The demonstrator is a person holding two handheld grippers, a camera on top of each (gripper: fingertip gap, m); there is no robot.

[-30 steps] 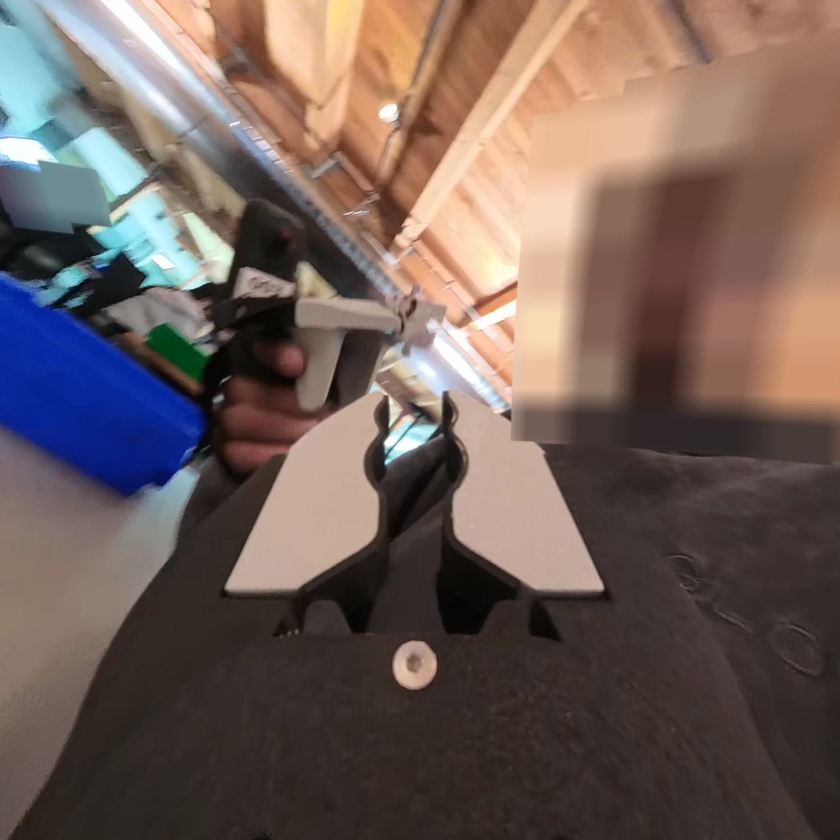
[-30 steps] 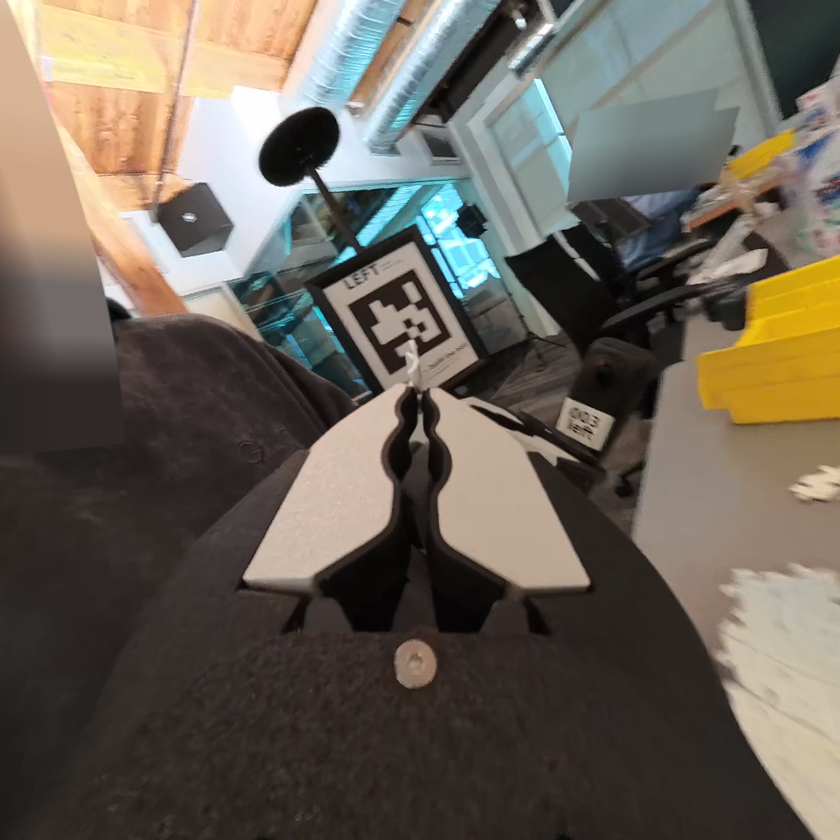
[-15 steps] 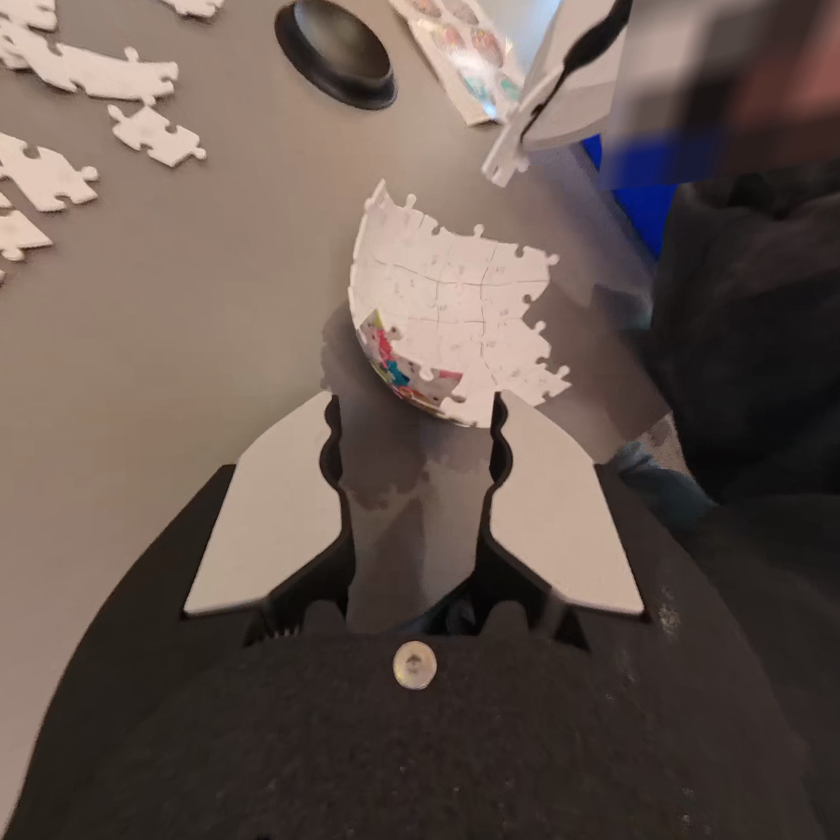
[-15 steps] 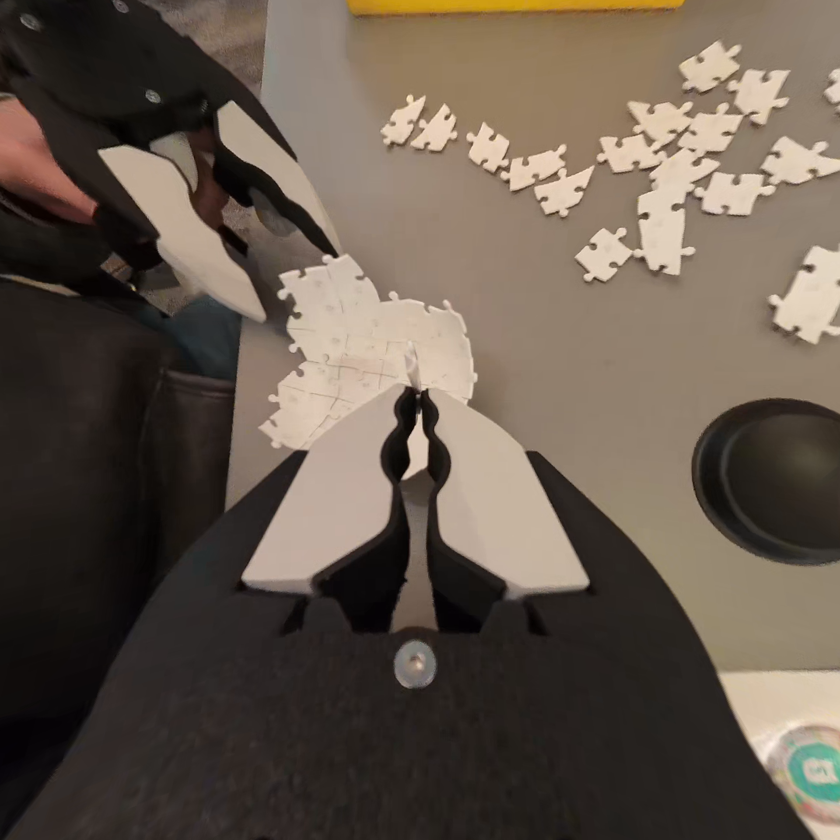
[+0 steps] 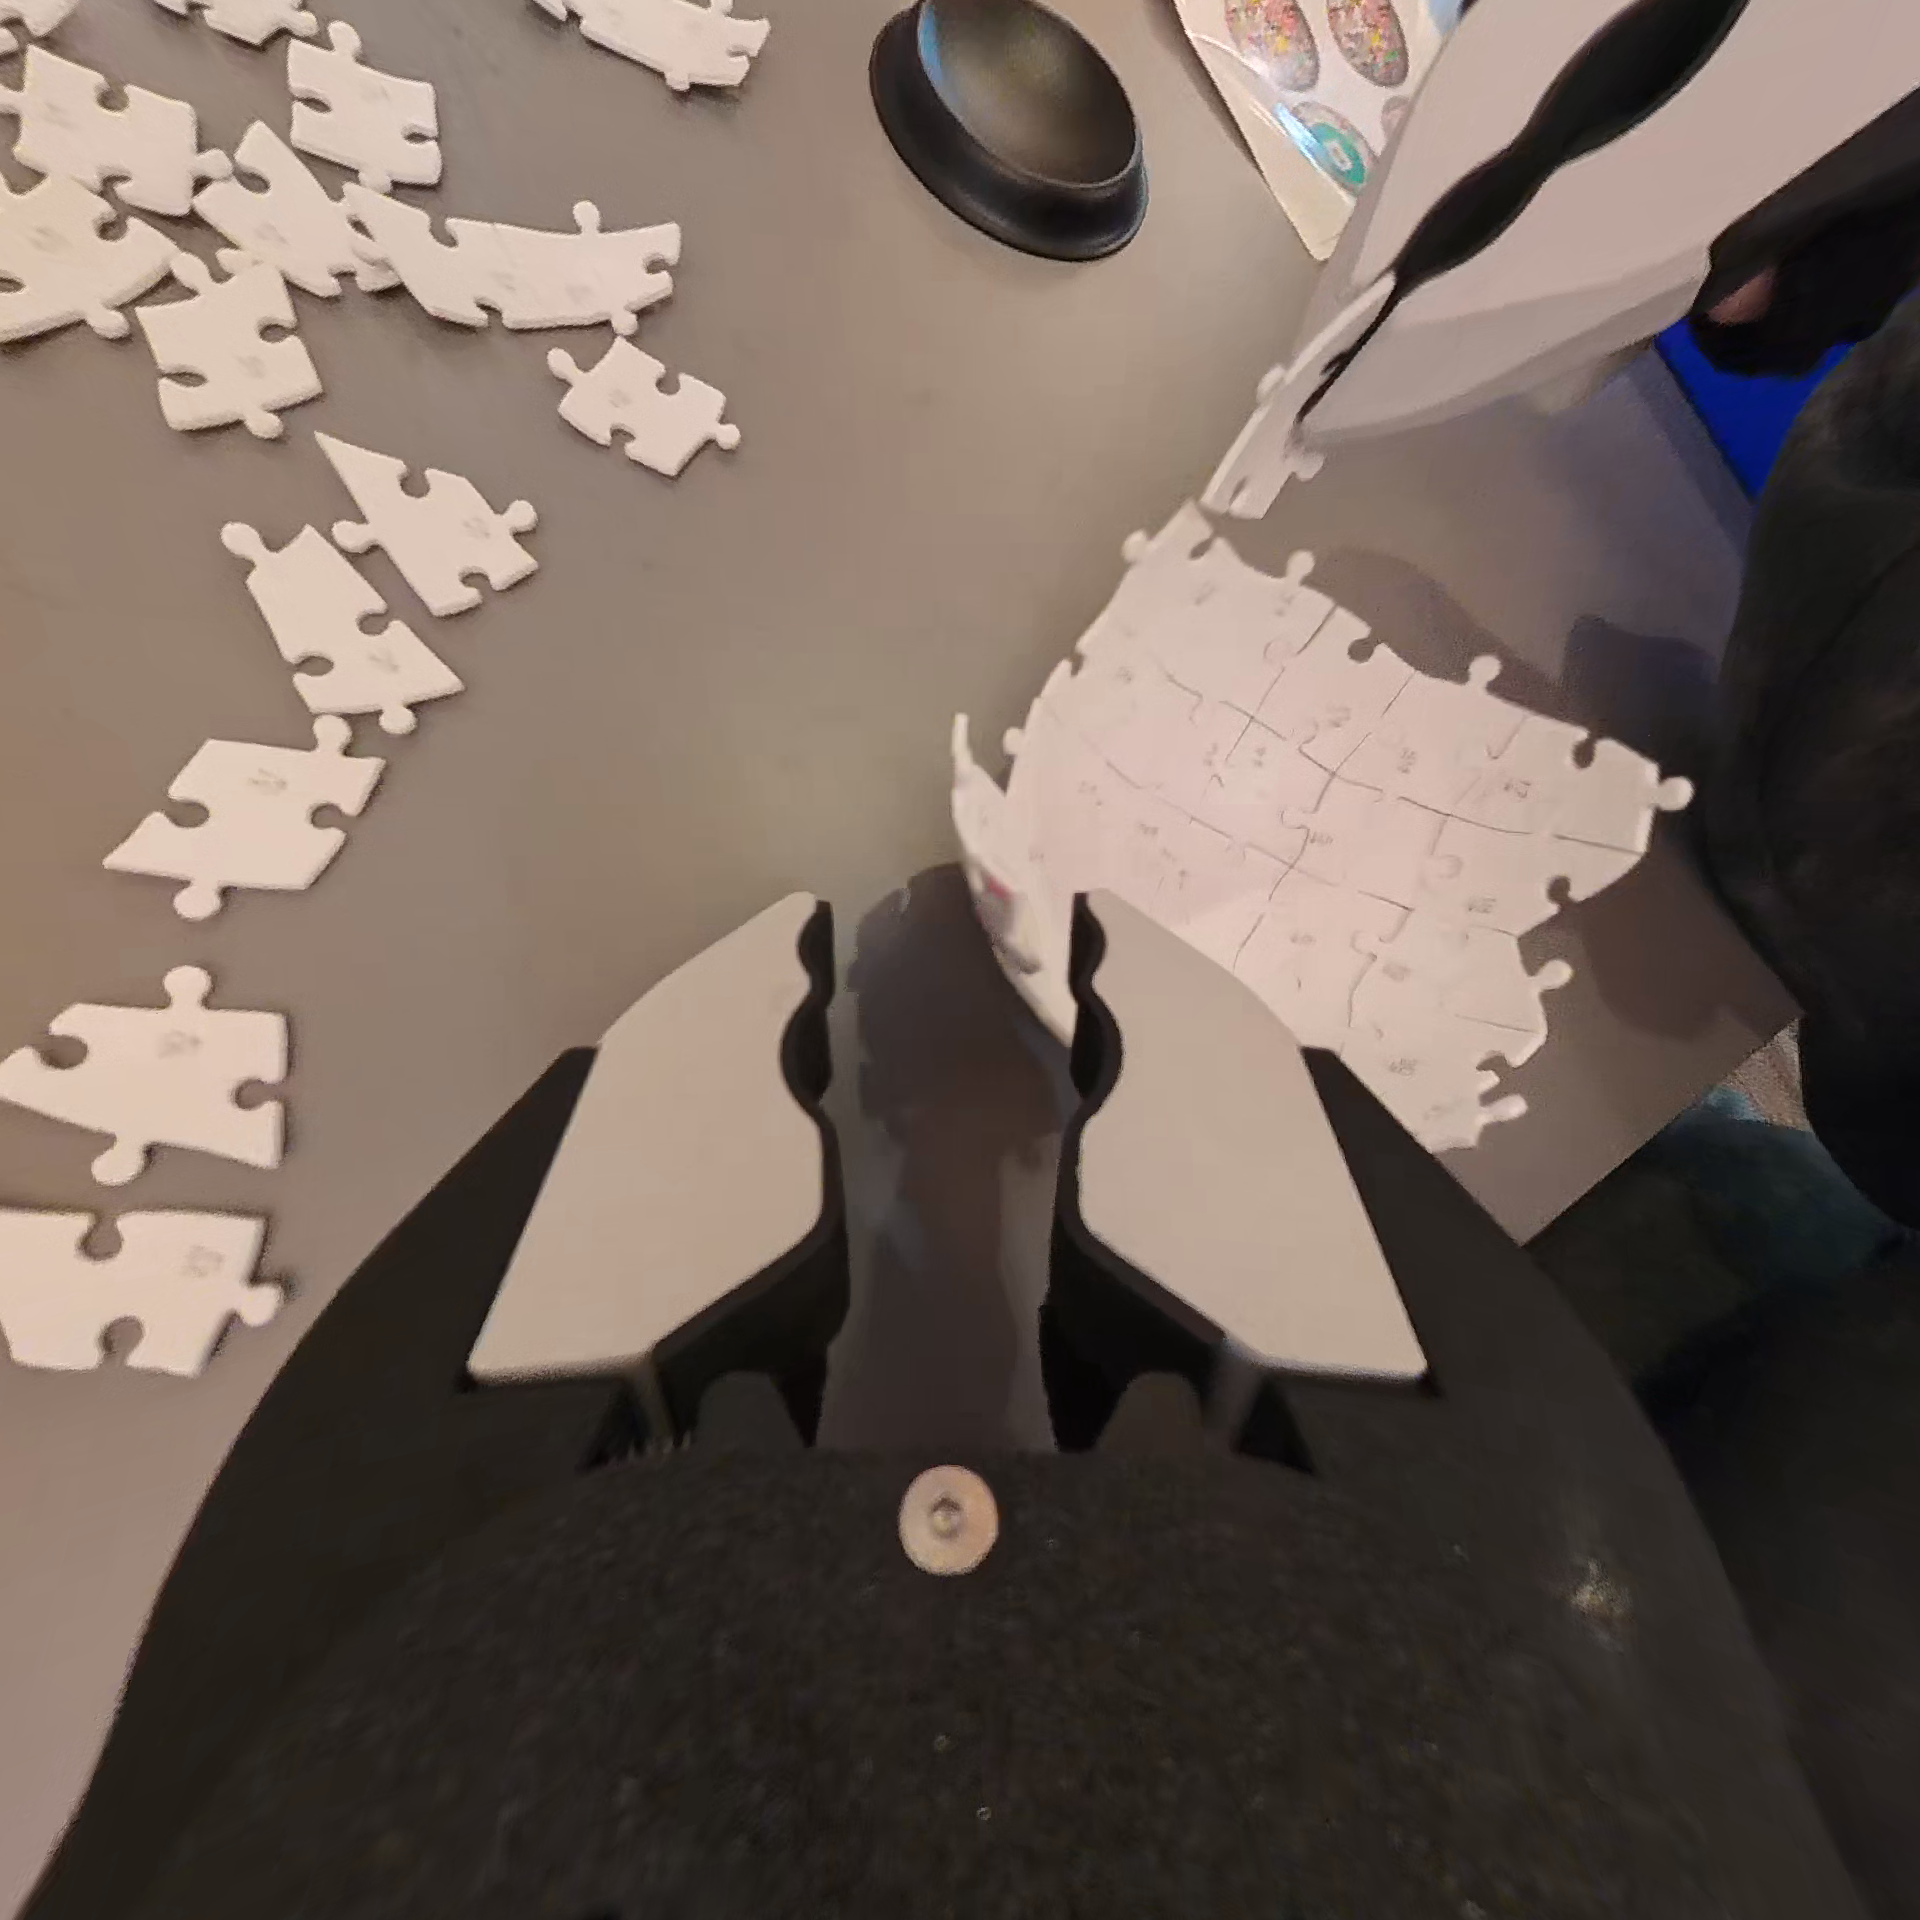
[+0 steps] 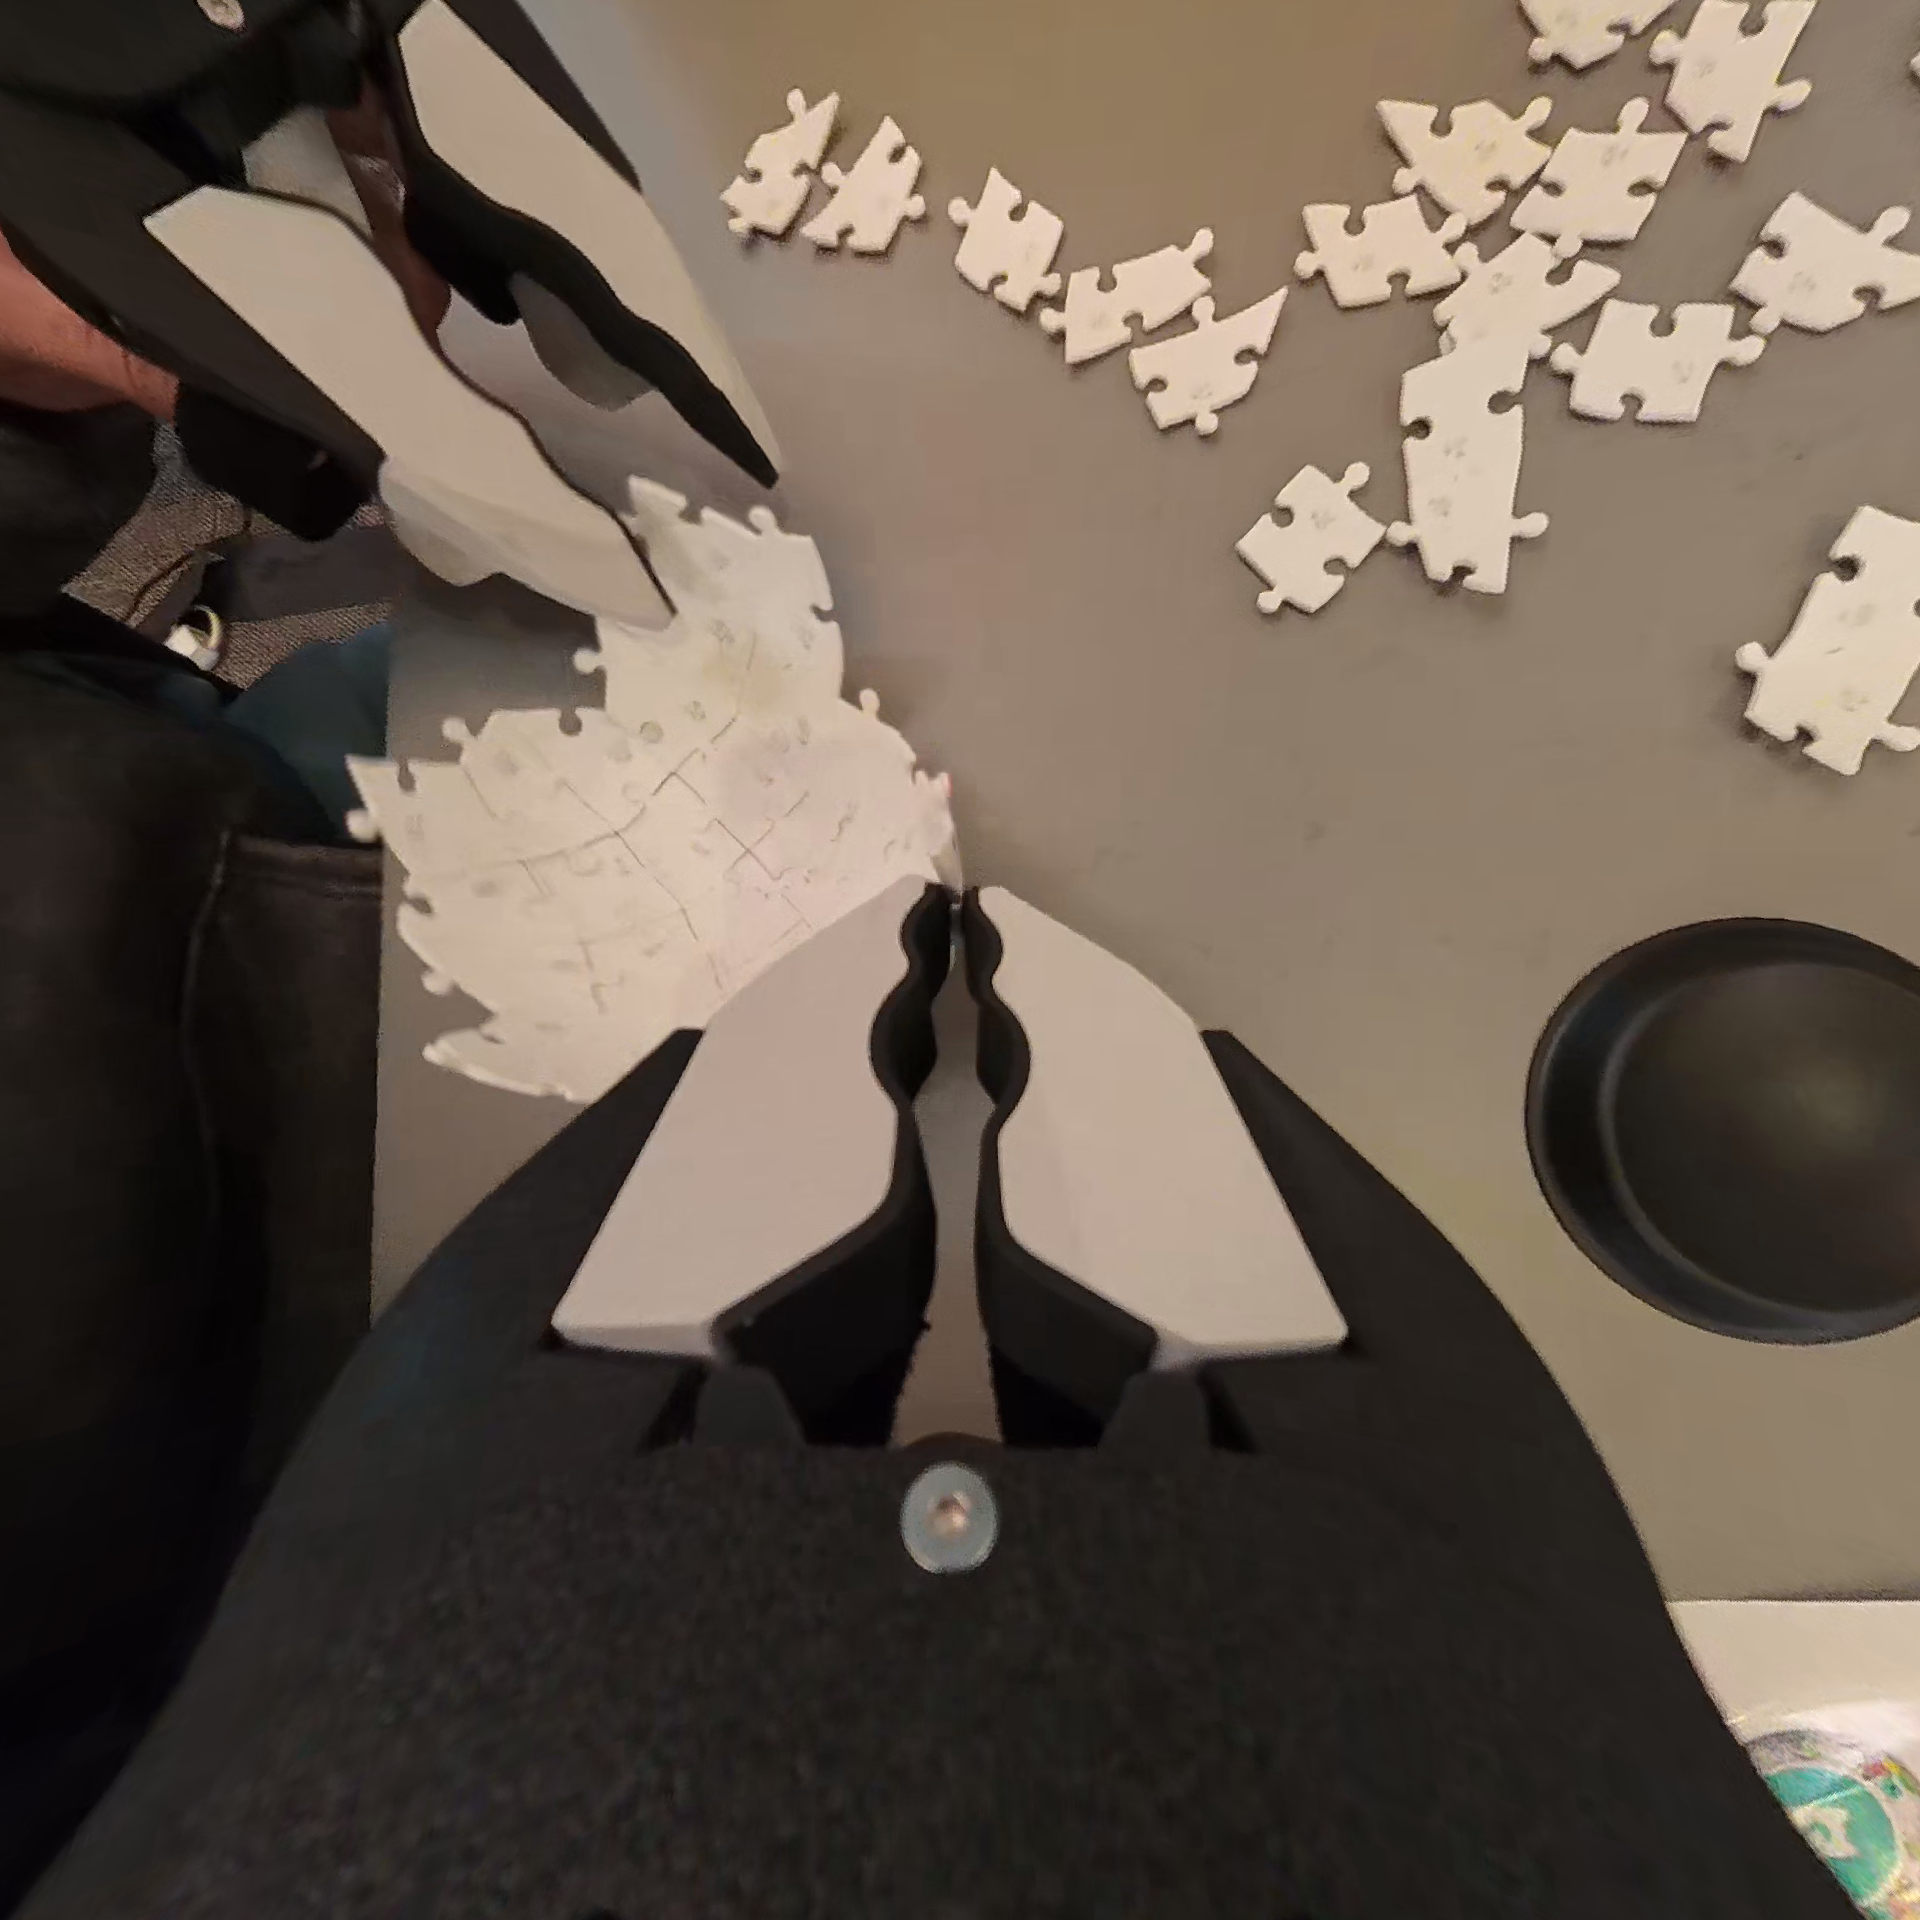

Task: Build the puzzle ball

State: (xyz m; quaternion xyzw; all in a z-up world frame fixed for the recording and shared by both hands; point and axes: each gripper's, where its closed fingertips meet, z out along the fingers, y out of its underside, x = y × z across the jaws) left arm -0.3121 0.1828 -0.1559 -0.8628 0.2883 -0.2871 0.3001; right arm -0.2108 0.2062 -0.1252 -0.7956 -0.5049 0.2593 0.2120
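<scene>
A part-built puzzle ball [image 5: 1299, 831], a curved white shell of joined pieces with colour on its outside, rests near the grey table's edge; it also shows in the right wrist view [image 6: 644, 831]. My left gripper [image 5: 951, 914] is open, and the shell's near rim lies between its fingers, close to the right one. It shows open at upper left in the right wrist view [image 6: 707, 540]. My right gripper [image 6: 956, 899] is shut on a white puzzle piece [image 5: 1257, 457] and holds it by the shell's far corner; this gripper also shows in the left wrist view [image 5: 1340, 343].
Several loose white puzzle pieces [image 5: 343, 613] lie scattered over the table [image 5: 727, 675], and they show in the right wrist view [image 6: 1455, 312]. A black round stand [image 5: 1008, 135] sits beyond the shell. A printed sheet [image 5: 1299, 104] and a blue bin [image 5: 1714, 395] are at the far right. A person's dark clothing borders the table edge. The gap from one gripper's tips to the other's is roughly 12 centimetres.
Both grippers swung down from pointing into the room to the table, then closed in on the shell. The left gripper opened wider. The right stayed shut on its piece.
</scene>
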